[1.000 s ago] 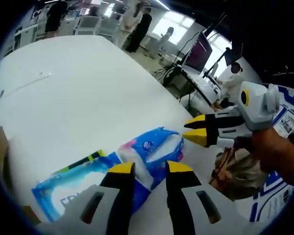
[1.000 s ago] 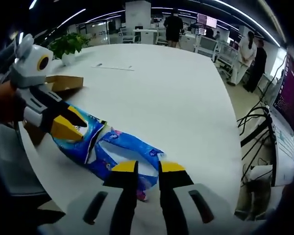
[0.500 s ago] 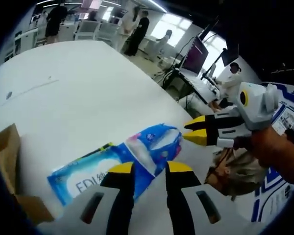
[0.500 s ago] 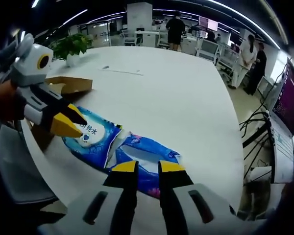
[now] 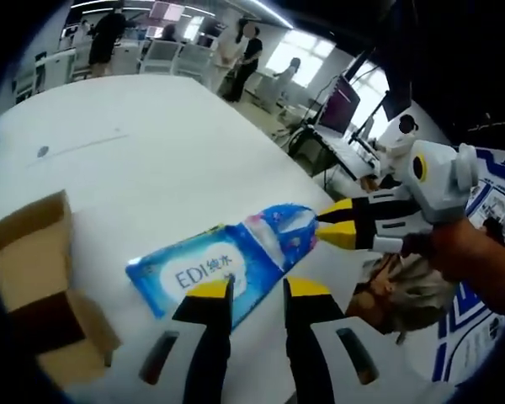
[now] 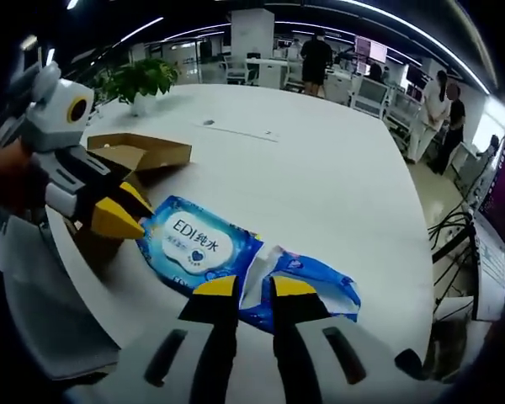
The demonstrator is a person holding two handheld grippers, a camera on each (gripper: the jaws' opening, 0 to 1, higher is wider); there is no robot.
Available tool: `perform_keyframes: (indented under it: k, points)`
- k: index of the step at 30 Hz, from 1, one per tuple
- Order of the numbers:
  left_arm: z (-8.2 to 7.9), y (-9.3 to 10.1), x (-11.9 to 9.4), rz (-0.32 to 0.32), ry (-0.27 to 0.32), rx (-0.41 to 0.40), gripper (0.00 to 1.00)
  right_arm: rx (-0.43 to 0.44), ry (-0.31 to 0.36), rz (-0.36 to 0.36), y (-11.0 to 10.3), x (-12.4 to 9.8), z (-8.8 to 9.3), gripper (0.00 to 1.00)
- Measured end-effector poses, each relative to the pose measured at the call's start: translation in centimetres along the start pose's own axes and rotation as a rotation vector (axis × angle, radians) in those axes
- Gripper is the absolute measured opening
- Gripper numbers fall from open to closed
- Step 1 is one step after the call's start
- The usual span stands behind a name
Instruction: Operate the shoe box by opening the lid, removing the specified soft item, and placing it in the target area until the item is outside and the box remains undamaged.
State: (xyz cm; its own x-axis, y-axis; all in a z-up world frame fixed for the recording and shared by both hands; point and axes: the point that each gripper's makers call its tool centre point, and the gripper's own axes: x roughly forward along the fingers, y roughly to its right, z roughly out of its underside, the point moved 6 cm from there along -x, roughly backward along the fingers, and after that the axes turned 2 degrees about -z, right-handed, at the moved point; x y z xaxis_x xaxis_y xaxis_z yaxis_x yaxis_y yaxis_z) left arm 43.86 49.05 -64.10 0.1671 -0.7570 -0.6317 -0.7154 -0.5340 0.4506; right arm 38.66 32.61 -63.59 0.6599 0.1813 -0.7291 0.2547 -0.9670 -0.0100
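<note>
Wipes pack out of box, flat on worktop.
Blue wipes pack (image 5: 227,271) (image 6: 204,246) lies on white worktop (image 5: 135,168), beside open cardboard box (image 5: 34,278) (image 6: 130,156). Left tongs (image 5: 257,290) slightly apart, gripping nothing; right tongs (image 6: 242,288) nearly closed above pack's crumpled end, hold unclear.

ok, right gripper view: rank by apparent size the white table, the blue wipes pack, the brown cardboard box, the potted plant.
1. White table
2. Blue plastic wipes pack
3. Brown cardboard box, partly hidden by the left gripper, so its rank against the pack is unsure
4. Green potted plant, smallest, though farthest
</note>
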Motion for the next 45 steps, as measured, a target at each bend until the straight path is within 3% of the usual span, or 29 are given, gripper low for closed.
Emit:
perform_keyframes:
  k: [12,21,28,34,38,40,44,45]
  points:
    - [2.2,-2.8,-5.2,-0.043,0.033,-0.007,0.21,-0.045,0.001,-0.041,-5.5,0.9,-1.7,0.12]
    - [5.1,-6.9,-10.6,-0.109,0.039,-0.032,0.21,-0.067,0.007,-0.066,-10.0,2.1,-3.0,0.12]
    - [6.6,-9.9,-14.0,-0.16,0.05,-0.067,0.21,-0.111,0.004,-0.124,-13.8,3.5,-4.4,0.12]
    - [7.4,-11.3,-16.5,-0.198,0.084,-0.098,0.21,-0.167,-0.012,-0.181,-16.5,4.6,-5.6,0.13]
    - [8.5,-12.9,-18.7,-0.245,0.108,-0.108,0.21,-0.204,-0.026,-0.224,-18.2,5.4,-6.2,0.12]
    - [9.5,-14.3,-20.1,-0.31,0.098,-0.079,0.21,-0.22,-0.03,-0.25,-19.0,5.8,-6.4,0.12]
    - [11.0,-16.4,-22.4,-0.354,0.116,-0.15,0.21,-0.248,-0.038,-0.301,-20.7,6.8,-6.8,0.12]
    - [11.4,-16.7,-23.1,-0.361,0.134,-0.199,0.21,-0.259,-0.041,-0.31,-21.0,7.0,-6.9,0.12]
